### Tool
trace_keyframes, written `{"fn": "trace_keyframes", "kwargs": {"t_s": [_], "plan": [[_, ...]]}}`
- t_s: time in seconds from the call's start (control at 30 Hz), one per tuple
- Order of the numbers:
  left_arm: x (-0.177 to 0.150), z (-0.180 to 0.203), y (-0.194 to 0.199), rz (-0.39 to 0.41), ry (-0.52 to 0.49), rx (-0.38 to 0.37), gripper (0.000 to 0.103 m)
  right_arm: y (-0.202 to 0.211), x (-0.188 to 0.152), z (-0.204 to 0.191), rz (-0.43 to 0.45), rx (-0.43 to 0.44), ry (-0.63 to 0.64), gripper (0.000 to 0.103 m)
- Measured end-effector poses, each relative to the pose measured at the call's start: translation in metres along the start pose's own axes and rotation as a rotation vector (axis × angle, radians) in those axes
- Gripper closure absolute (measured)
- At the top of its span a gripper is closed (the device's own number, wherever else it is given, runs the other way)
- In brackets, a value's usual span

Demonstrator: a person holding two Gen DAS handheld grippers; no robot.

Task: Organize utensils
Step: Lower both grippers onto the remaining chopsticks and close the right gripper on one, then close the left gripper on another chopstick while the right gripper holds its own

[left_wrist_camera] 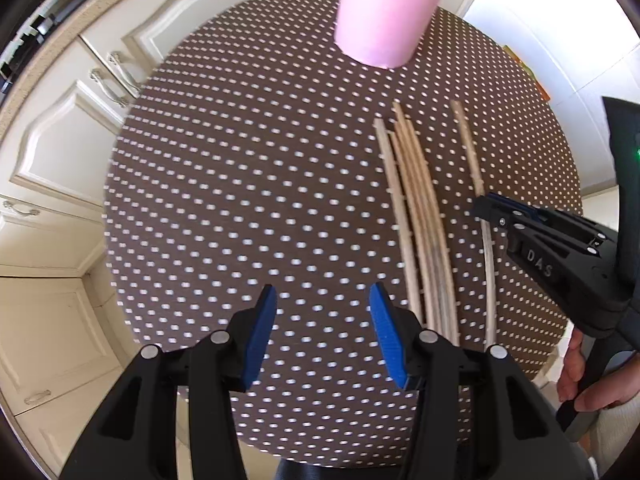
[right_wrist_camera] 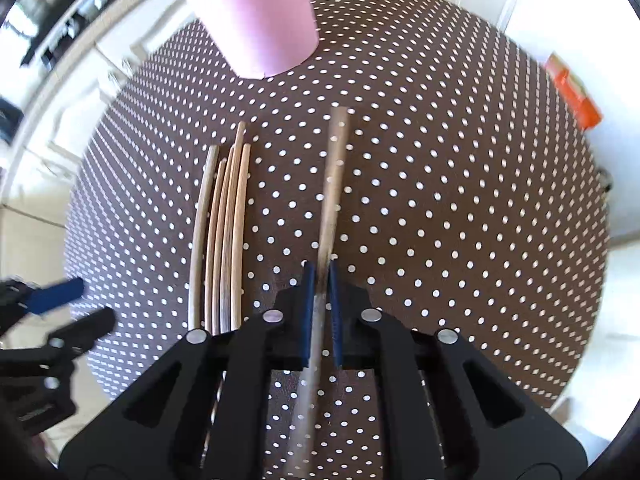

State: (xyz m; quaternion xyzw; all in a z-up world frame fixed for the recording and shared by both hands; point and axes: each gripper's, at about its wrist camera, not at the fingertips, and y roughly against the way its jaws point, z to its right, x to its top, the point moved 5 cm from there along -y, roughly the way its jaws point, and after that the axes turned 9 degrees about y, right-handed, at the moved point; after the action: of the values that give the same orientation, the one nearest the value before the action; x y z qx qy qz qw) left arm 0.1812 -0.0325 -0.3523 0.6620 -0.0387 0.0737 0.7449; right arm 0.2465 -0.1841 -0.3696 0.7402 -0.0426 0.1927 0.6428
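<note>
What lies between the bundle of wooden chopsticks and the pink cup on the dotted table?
Nothing: only bare brown dotted tablecloth separates the bundle of wooden chopsticks from the pink cup, clearest in the right wrist view.

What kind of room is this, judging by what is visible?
Most likely a home kitchen. Cream cabinets with metal handles stand beside a round table under a dotted cloth, and a pink cup holds chopsticks, with more chopsticks on the table.
</note>
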Motion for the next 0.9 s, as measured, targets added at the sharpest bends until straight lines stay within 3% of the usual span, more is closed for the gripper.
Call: {"fn": "trace_keyframes", "kwargs": {"t_s": [0.17, 0.53, 0.67, 0.83, 0.9], "plan": [[-0.001, 0.015, -0.015, -0.064, 0.024, -0.037, 0.055, 0.009, 0.000, 0.020, 0.024, 0.094, -0.042, 0.096], [0.012, 0.041, -0.042, -0.135, 0.102, 0.019, 0.055, 0.026, -0.023, 0.059, 0.042, 0.218, -0.087, 0.097], [0.026, 0.056, -0.050, -0.141, 0.125, 0.028, 0.049, 0.032, -0.025, 0.069, 0.049, 0.226, -0.084, 0.097], [0.045, 0.078, -0.059, -0.116, 0.121, 0.123, 0.049, 0.031, -0.027, 0.069, 0.050, 0.232, -0.079, 0.097], [0.051, 0.081, -0.059, -0.104, 0.172, 0.126, 0.049, 0.030, -0.030, 0.068, 0.050, 0.237, -0.079, 0.097]]}}
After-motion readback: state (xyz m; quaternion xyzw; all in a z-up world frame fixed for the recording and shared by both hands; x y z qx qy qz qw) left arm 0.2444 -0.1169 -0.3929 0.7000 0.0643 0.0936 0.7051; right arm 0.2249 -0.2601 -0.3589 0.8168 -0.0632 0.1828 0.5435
